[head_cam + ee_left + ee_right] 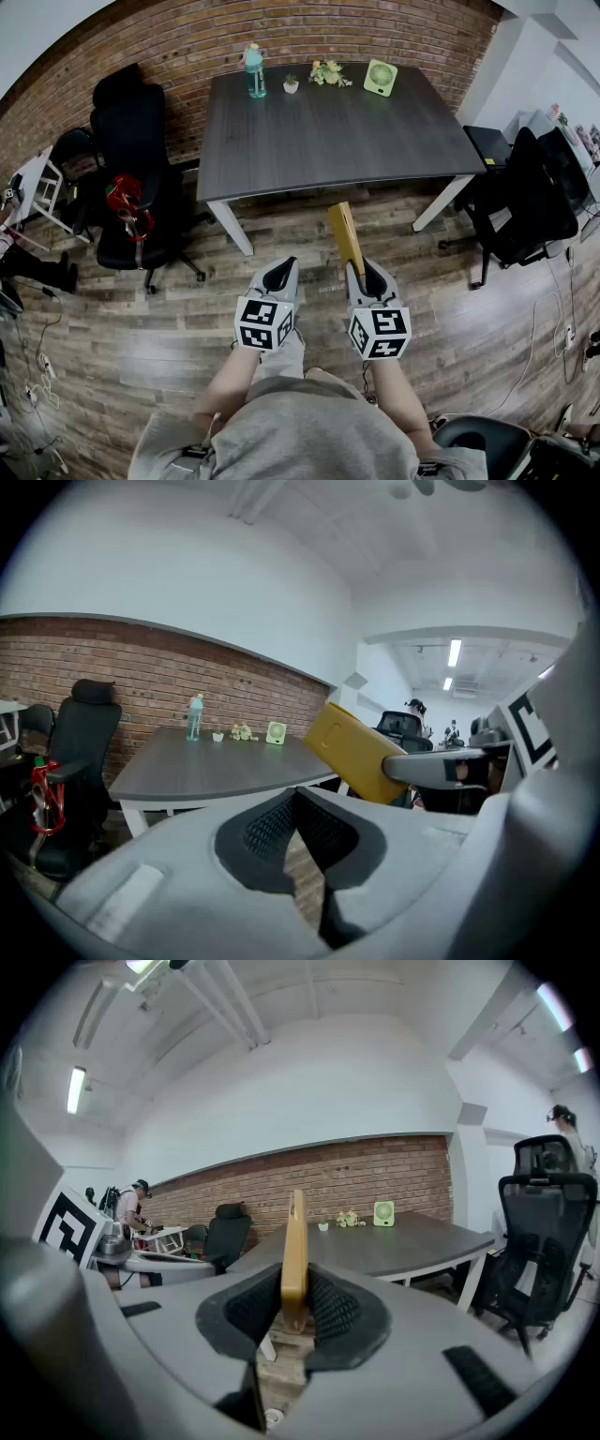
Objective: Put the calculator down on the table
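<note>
Tongs first: your right tongs [293, 1302] are clenched on the lower end of the yellow calculator [296, 1232], pads on its two broad faces. It stands edge-on and juts forward and up, clear of your body. Your left tongs [298, 797] are pressed together on nothing. They ride just beside the right, spare rather than supporting.

The calculator hangs over the wooden floor [281, 234], short of the near edge of the bench [328, 141]. Judgement: carry phase, placement not yet begun.

The near half of the bench top is bare, with open room across its width. Clutter sits only along the far edge by the brick wall: teal bottle [254, 73], small pot [291, 85], flowers [328, 73], green fan [380, 77]. Black office chairs [131, 159] flank the bench, well apart from your straight approach.
</note>
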A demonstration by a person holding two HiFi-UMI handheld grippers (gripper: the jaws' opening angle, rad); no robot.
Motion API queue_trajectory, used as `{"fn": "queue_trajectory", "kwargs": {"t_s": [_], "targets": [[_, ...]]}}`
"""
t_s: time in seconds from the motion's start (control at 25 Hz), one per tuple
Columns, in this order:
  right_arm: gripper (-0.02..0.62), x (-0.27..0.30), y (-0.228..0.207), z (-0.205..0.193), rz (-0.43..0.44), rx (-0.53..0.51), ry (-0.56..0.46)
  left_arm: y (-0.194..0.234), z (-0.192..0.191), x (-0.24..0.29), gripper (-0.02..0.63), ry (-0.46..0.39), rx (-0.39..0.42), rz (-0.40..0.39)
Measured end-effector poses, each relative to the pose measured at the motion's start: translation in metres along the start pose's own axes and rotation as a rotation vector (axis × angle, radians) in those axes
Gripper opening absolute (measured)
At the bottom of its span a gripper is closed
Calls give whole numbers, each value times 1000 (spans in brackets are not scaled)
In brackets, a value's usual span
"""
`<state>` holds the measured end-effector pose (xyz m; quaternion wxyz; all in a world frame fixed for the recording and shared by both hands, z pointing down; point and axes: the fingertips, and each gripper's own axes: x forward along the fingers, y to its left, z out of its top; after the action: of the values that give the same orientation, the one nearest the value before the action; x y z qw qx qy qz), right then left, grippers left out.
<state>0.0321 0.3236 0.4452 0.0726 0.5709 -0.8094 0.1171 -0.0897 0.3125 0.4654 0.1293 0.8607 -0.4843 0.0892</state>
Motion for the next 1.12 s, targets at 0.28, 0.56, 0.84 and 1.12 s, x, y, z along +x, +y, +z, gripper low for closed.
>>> {"fn": "queue_trajectory", "kwargs": {"t_s": [0.28, 0.56, 0.84, 1.12], "targets": [[83, -91, 23, -30, -10, 9, -4, -59, -25, -76, 18, 1, 29, -21], [83, -132, 36, -39, -9, 5, -19, -79, -28, -108, 18, -39, 31, -32], [83, -143, 44, -41, -3, 0, -22, -86, -29, -118, 18, -55, 29, -39], [83, -148, 40, -39, 2, 25, -38, -94, -29, -120, 18, -61, 37, -37]]}}
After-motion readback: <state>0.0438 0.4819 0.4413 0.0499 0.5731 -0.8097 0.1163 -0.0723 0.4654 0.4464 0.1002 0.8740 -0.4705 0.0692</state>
